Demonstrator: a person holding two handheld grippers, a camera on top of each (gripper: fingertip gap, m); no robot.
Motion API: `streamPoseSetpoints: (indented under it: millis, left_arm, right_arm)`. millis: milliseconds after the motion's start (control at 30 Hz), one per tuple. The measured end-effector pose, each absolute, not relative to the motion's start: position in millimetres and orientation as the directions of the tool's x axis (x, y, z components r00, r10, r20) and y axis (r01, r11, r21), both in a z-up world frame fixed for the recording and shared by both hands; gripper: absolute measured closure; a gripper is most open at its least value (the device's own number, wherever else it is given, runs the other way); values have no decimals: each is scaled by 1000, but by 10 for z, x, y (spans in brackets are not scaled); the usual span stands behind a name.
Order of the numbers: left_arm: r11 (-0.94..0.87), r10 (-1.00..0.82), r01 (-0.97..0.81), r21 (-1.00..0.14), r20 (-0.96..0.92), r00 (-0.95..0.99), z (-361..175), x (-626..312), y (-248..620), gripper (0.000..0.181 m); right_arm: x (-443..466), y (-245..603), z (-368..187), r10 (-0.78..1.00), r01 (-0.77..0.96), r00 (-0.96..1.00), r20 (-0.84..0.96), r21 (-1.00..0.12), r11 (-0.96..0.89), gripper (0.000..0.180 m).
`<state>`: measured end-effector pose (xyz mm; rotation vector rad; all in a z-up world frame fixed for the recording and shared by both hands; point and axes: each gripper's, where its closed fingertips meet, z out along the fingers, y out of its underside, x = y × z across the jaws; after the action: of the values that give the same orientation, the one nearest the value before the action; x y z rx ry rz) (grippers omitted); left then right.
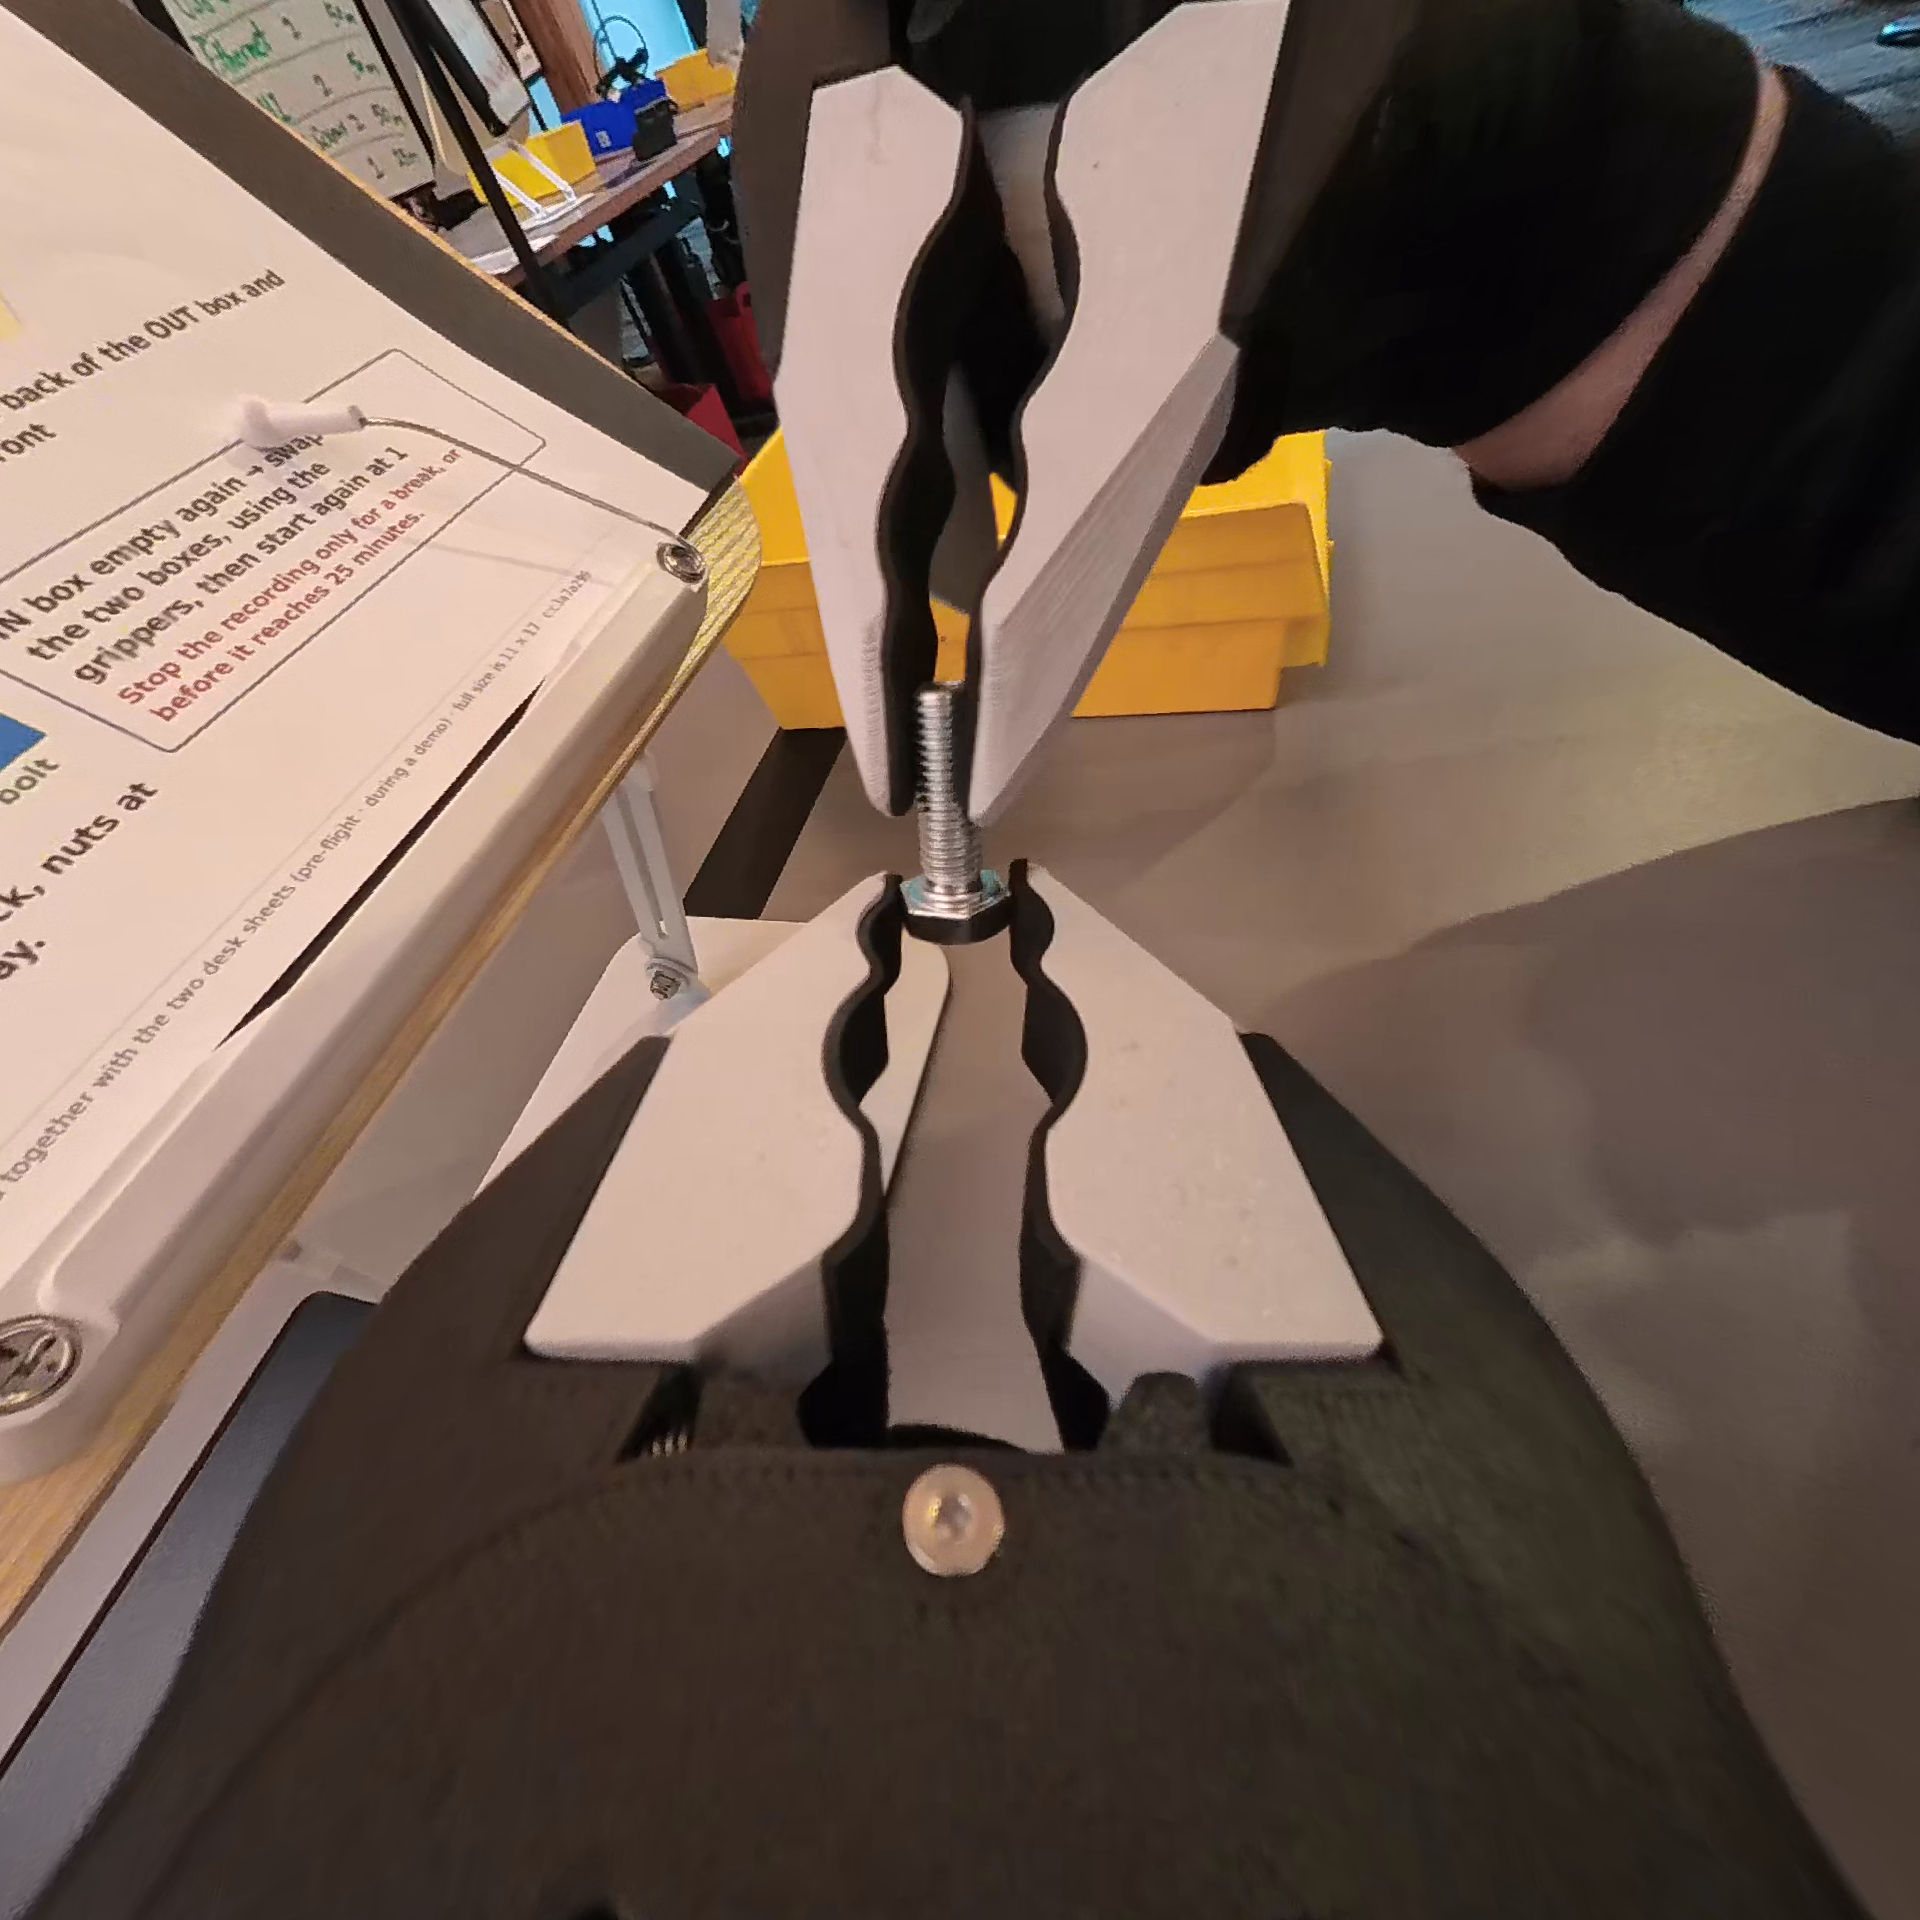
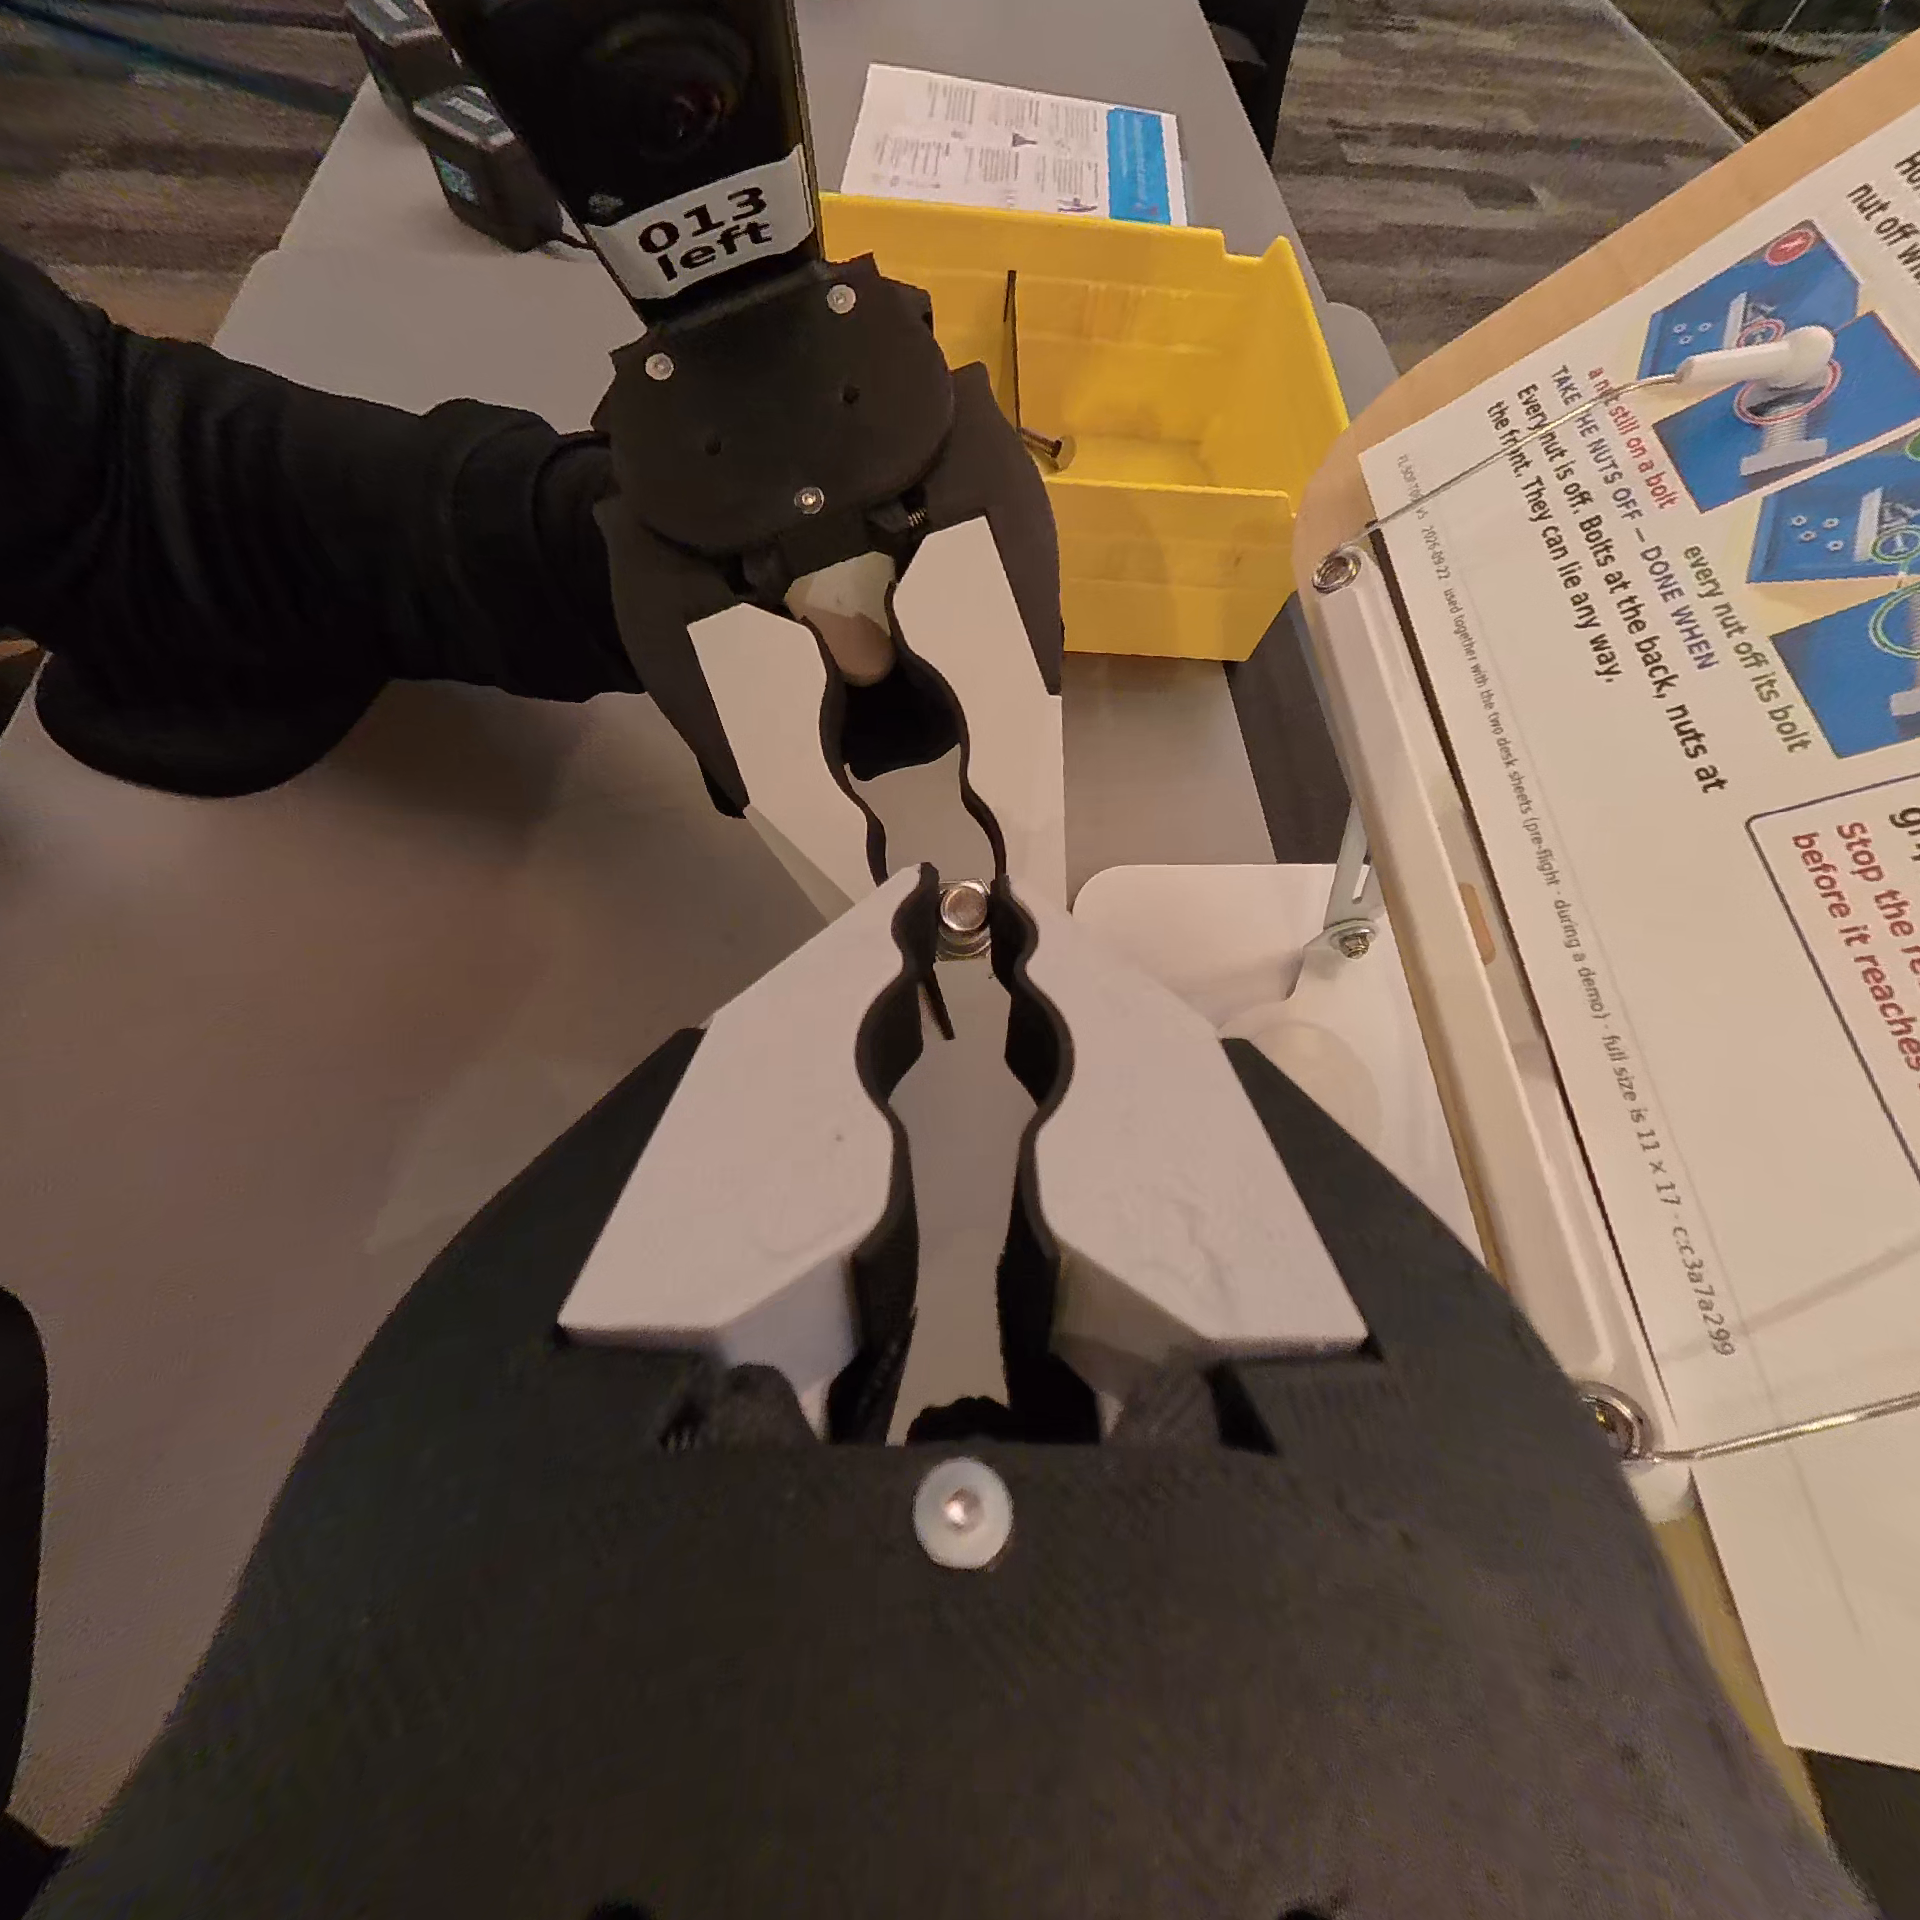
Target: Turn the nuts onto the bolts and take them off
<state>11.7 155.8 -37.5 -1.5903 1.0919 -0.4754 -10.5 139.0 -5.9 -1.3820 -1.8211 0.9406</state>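
Both claws meet over the grey tabletop (image 1: 1558,1039). The left gripper (image 1: 951,909) is clenched on the small silver hex nut (image 1: 952,906), pinched right at its fingertips. Straight ahead of those tips, the right gripper (image 1: 940,800) comes down from above, clamped on the threaded shaft of the silver steel bolt (image 1: 940,774). From the right wrist view the bolt end (image 2: 962,904) sits just inside the right gripper (image 2: 961,914), with the nut directly beyond. Behind the claws sits a yellow plastic bin (image 2: 1164,540). To turn cleanly, I'd keep bolt and nut coaxial, grip firm, twist in short wrist strokes; tilting risks binding the thread.
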Motion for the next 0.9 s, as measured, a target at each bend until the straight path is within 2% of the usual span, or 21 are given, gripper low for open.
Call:
streamPoseSetpoints:
  millis: [33, 667, 767, 900]
  left_arm:
    - [19, -835, -398, -917, -234, 498, -373, 111, 1562, 162]
    - [40, -814, -385, -922, -254, 523, -316, 71, 1588, 163]
    - [45, -810, -391, -919, -263, 525, -313, 60, 1591, 163]
    - [48, -799, -404, -914, -277, 534, -310, 8, 1610, 163]
  right_arm:
    - [-110, 1395, -57, 972, 500, -222, 78, -846, 182, 172]
    - [-133, 1446, -51, 980, 508, -191, 62, -848, 153, 172]
    - [-144, 1479, -5, 981, 493, -174, 81, -856, 158, 162]
    - [-85, 1576, 110, 987, 456, -127, 100, -877, 148, 157]
